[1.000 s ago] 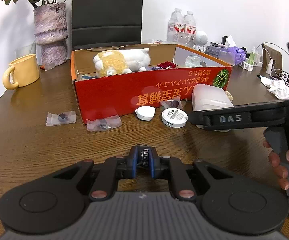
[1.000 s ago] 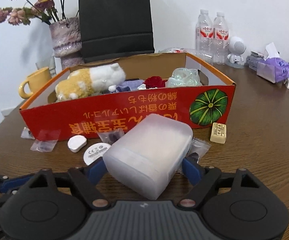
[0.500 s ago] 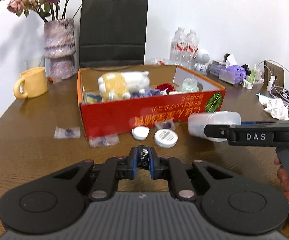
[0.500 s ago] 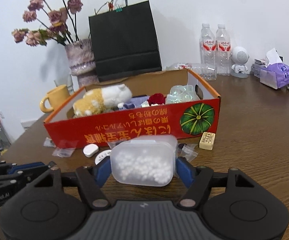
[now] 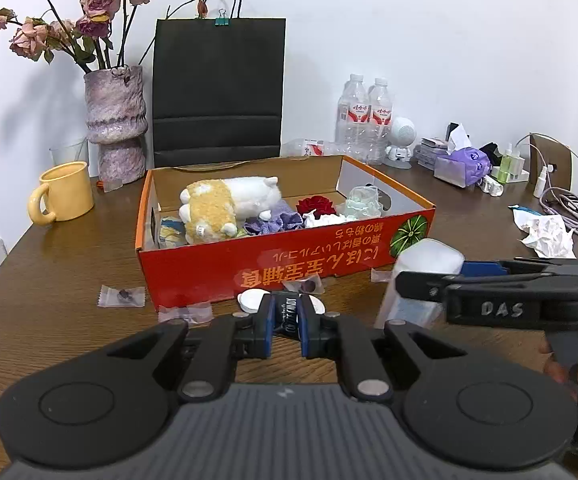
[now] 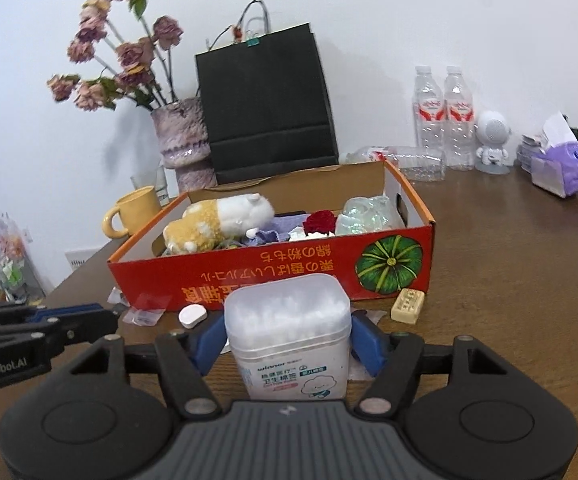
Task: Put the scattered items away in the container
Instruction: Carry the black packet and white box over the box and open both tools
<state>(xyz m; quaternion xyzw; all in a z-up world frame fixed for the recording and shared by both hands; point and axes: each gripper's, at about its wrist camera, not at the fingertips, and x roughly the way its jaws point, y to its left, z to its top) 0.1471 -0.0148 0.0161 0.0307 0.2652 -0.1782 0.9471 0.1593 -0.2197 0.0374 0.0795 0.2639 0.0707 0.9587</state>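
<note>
My right gripper (image 6: 287,340) pinches the frosted cotton swab box (image 6: 287,332) by its two sides, blue pads tight on it after the jaws closed in over the last second; box is upright, label facing me, held off the table (image 6: 509,280) just in front of the red cardboard box (image 6: 273,272), near its pumpkin-print end. My left gripper (image 5: 287,330) has its jaws pressed together on a small black packet (image 5: 287,317) with white print, over the table in front of the same red wall. Inside the red box: plush toy (image 5: 225,204), red rose (image 5: 316,205), purple cloth (image 5: 273,222), clear wrapped thing (image 5: 363,202). Loose on the table by the front wall: white round disc (image 6: 193,315), small clear bags (image 5: 123,295), beige block (image 6: 407,306). Behind: yellow mug (image 5: 65,196), vase with dried roses (image 5: 115,120), black paper bag (image 5: 217,88), two water bottles (image 5: 365,116)
</note>
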